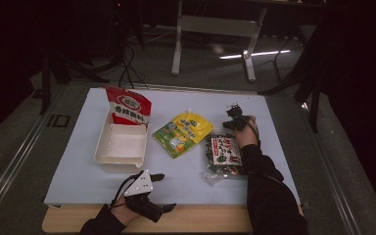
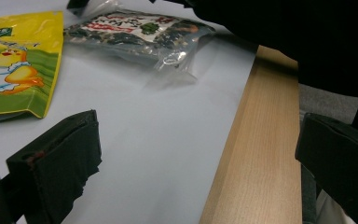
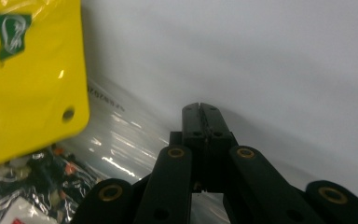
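r gripper [image 1: 235,119] sits at the far end of the dark snack bag [image 1: 224,155], jaws pinched fully together. in the right gripper view its tips meet over the bag's clear top seam; can't tell if any film is caught between them, looks more like resting on it. snack bag lies flat on the white mat [image 1: 78,161], just right of the yellow pouch [image 1: 182,133], near the mat's right edge. l gripper [image 1: 162,192] waits at the near table edge, jaws spread wide, holding nothing. tray [image 1: 121,145] w/ red pouch [image 1: 129,105] leaning at its far end sits left.

step, prob: getting hold of the snack bag by its top seam. next move needs the r jaws to open, slip round the seam edge, then close before lifting; thin slick film, so could slide out.
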The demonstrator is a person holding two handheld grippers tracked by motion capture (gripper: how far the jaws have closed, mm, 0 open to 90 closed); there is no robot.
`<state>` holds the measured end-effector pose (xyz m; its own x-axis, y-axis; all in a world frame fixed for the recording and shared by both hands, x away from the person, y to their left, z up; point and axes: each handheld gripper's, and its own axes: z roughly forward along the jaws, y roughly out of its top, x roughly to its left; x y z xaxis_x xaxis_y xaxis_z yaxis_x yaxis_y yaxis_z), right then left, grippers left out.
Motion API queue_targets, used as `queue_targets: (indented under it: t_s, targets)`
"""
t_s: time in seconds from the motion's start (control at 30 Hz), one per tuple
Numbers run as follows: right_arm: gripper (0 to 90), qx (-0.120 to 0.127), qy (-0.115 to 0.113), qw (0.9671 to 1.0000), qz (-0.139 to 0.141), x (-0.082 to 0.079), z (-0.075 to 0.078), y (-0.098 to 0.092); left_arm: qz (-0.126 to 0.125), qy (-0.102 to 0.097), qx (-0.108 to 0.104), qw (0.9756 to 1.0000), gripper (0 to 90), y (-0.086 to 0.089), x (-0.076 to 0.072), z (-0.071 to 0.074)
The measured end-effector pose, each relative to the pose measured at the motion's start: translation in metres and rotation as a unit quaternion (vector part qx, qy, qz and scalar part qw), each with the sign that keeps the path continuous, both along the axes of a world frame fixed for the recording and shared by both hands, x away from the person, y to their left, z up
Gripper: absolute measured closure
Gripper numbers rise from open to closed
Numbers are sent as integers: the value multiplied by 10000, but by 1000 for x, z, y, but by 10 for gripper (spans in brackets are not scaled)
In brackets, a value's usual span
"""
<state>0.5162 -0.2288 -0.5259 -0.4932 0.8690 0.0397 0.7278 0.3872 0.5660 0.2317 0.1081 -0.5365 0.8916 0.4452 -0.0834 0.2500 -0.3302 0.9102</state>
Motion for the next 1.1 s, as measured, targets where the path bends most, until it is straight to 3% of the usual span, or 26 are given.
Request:
queue_targets:
  t_s: [0.47, 0.7, 0.9, 1.1]
  targets:
    - [900, 256, -121, 9994, 207, -55, -1, -14, -21, -39, 34, 10000, 12, -3, -1, 2]
    - [899, 368, -176, 9989, 251, -75, -2, -19, -44, -63, 40, 10000, 12, -4, -1, 2]
    - [855, 362, -364, 9985, 165, -77, 11, -29, -64, -82, 75, 9999, 12, -5, -2, 2]
    - [817, 374, -644, 9970, 217, -87, 34, -40, -44, -67, 74, 9999, 12, -5, -1, 2]
